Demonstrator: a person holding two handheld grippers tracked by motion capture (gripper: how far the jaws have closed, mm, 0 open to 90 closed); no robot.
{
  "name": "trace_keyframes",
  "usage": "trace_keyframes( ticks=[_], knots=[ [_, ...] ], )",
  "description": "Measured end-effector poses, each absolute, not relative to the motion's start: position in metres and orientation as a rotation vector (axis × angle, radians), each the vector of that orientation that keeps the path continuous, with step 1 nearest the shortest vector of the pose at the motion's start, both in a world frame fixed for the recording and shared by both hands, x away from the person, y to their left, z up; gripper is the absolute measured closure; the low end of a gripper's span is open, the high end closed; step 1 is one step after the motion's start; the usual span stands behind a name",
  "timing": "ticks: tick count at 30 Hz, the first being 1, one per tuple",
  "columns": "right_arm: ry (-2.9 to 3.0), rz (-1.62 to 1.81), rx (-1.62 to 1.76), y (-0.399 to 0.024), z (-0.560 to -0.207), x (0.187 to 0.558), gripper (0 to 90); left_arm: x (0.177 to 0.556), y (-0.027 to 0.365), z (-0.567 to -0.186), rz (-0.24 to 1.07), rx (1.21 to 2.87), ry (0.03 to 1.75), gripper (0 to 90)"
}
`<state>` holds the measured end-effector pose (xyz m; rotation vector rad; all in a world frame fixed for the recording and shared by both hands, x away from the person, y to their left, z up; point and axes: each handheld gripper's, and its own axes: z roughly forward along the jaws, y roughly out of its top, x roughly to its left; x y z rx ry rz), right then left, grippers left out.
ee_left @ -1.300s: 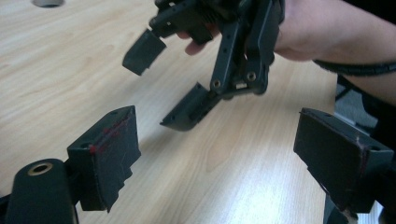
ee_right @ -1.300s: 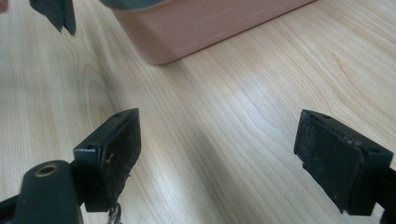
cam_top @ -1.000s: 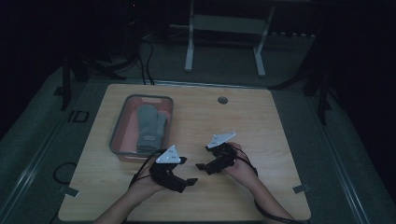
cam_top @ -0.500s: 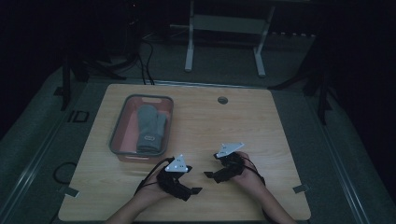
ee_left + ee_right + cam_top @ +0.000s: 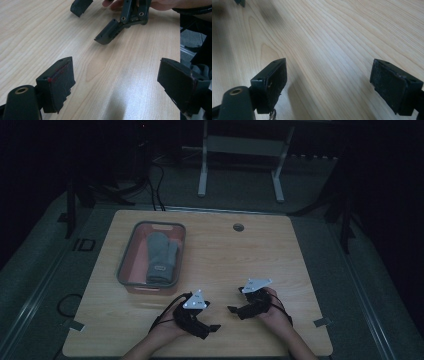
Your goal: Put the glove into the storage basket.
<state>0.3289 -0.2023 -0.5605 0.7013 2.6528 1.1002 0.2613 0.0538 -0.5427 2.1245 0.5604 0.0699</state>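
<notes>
On table (image 5: 280, 250): bin (image 5: 128, 265) at left-centre, mittens (image 5: 161, 256) inside it. Cable hole (image 5: 238, 227) toward far edge, right of bin. Near edge: left gripper (image 5: 209, 329) and right gripper (image 5: 235, 310) side by side, apart, both in front of bin's right.

The worktop (image 5: 260, 255) is showing pale wood grain with a smooth, slightly shiny finish. The mittens (image 5: 161, 256) are looking like soft grey cloth, lying in a plastic bin (image 5: 129, 255).

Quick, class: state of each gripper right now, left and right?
Left gripper: open, holding nothing, over bare table.
Right gripper: open, holding nothing, over bare table.
</notes>
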Motion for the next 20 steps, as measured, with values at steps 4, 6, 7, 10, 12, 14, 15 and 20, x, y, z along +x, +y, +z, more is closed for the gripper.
trace_keyframes(
  ticks=[4, 6, 7, 10, 12, 14, 15, 20],
  knots=[
    [2.645, 1.095, 0.717, -0.209, -0.562, 0.326, 14.2, 0.261, 0.053, -0.546, 0.073, 2.124, 0.557, 14.5],
    [2.635, 1.096, 0.729, -0.214, -0.562, 0.325, 14.2, 0.261, 0.053, -0.547, 0.074, 2.123, 0.563, 14.5],
    [2.629, 1.098, 0.74, -0.217, -0.562, 0.325, 14.2, 0.261, 0.053, -0.548, 0.07, 2.121, 0.566, 14.5],
    [2.615, 1.086, 0.746, -0.223, -0.564, 0.324, 14.3, 0.261, 0.053, -0.55, 0.07, 2.116, 0.563, 14.5],
    [2.604, 1.086, 0.753, -0.226, -0.565, 0.324, 14.3, 0.26, 0.053, -0.551, 0.066, 2.113, 0.566, 14.5],
    [2.601, 1.088, 0.751, -0.227, -0.565, 0.325, 14.3, 0.26, 0.053, -0.551, 0.064, 2.111, 0.565, 14.5],
    [2.599, 1.084, 0.748, -0.227, -0.565, 0.325, 14.3, 0.26, 0.053, -0.552, 0.064, 2.107, 0.565, 14.5],
    [2.596, 1.08, 0.721, -0.226, -0.565, 0.324, 14.4, 0.259, 0.054, -0.551, 0.069, 2.095, 0.566, 14.5]
  ],
)
